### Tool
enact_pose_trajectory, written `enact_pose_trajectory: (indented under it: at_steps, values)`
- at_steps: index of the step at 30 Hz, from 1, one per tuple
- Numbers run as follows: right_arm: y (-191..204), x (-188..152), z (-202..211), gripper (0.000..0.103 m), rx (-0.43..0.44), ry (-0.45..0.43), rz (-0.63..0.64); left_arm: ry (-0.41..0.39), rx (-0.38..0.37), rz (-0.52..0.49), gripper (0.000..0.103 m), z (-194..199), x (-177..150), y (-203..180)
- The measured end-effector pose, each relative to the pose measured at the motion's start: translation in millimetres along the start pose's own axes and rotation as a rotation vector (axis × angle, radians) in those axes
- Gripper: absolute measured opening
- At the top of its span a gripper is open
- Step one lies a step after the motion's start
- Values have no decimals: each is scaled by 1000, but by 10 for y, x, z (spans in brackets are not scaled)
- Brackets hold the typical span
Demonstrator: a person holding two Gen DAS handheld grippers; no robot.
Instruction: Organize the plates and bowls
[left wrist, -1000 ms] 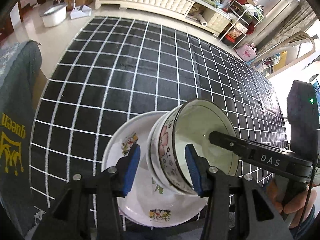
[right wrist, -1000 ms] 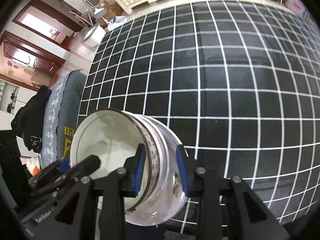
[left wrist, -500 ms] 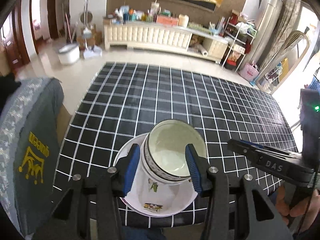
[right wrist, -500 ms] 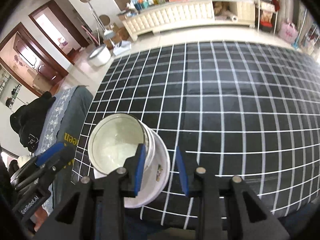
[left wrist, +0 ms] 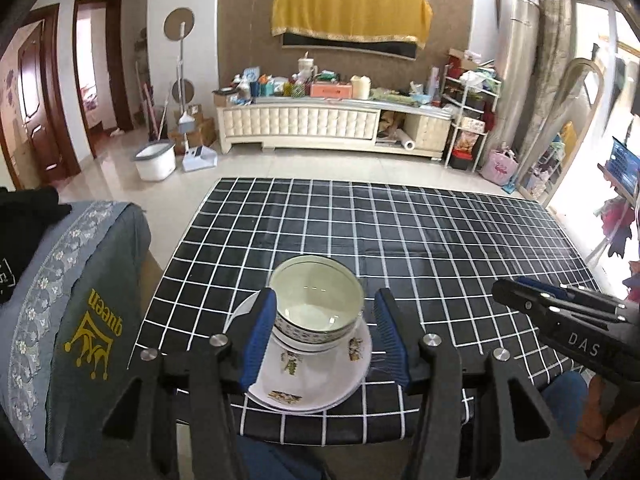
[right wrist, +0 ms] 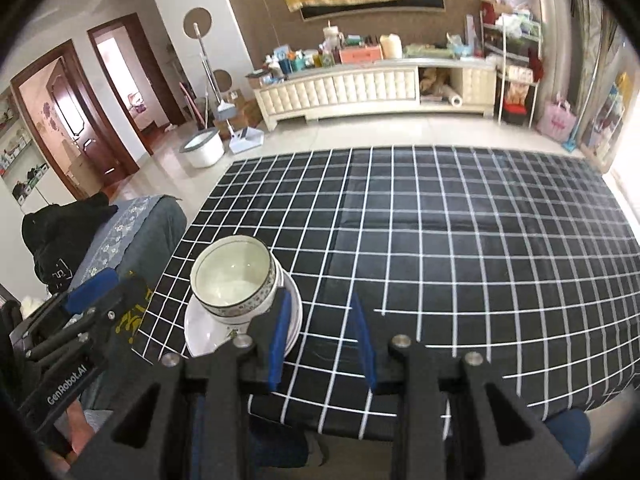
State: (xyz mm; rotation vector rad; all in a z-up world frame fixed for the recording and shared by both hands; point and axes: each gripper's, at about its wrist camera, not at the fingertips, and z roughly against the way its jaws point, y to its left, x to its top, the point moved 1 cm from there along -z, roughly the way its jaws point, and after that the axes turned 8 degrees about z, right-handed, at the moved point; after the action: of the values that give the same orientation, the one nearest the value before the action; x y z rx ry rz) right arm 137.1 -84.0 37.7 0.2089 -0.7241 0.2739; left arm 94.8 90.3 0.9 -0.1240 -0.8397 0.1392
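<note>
Stacked white bowls with patterned rims [left wrist: 316, 312] sit upright on a white flowered plate [left wrist: 320, 376] near the table's front left corner. The stack also shows in the right wrist view [right wrist: 234, 280] on the plate [right wrist: 200, 328]. My left gripper [left wrist: 326, 338] is open and empty, raised above and in front of the stack. My right gripper [right wrist: 320, 340] is open and empty, raised to the right of the stack. Each gripper shows in the other's view, the right one [left wrist: 560, 312] and the left one [right wrist: 72, 328].
The table has a black cloth with white grid lines [right wrist: 460, 240]. A grey-covered chair [left wrist: 80, 300] stands at the table's left side, with a black garment [right wrist: 60, 236] on it. A white cabinet [left wrist: 320, 128] and a bucket [left wrist: 154, 160] stand far behind on the floor.
Both grippers let go of the bowls and pulled up and back from them. The bowls, tilted a second ago, now rest upright on the plate.
</note>
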Motion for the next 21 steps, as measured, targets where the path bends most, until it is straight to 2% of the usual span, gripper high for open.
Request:
enact_pose_trajectory:
  at_steps: [5,7,9,10,12,17,19,21]
  values:
    - [18,-125,172,36,-24,-55,24,-51,26,-58,49,148,-126,-140]
    - [24,-169,225,36,-34,-78,31,-60,3,-49,56,217,-163,-151]
    - [4,-206,286,45,-42,-98,36,-76,-7,-48,77,280,-198,-167]
    - [-5,-234,325,50,-48,-112,32,-86,-7,-51,79,316,-218,-180]
    - [-27,-279,414,67,-63,-147,31,-100,-8,-49,82,376,-236,-202]
    - [-19,-360,554,80,-76,-209,48,-134,-18,-40,94,490,-303,-200]
    - [-11,-384,582,87,-88,-223,52,-156,-10,-52,94,546,-326,-241]
    - [1,-411,598,94,-94,-227,60,-164,6,-64,103,581,-352,-272]
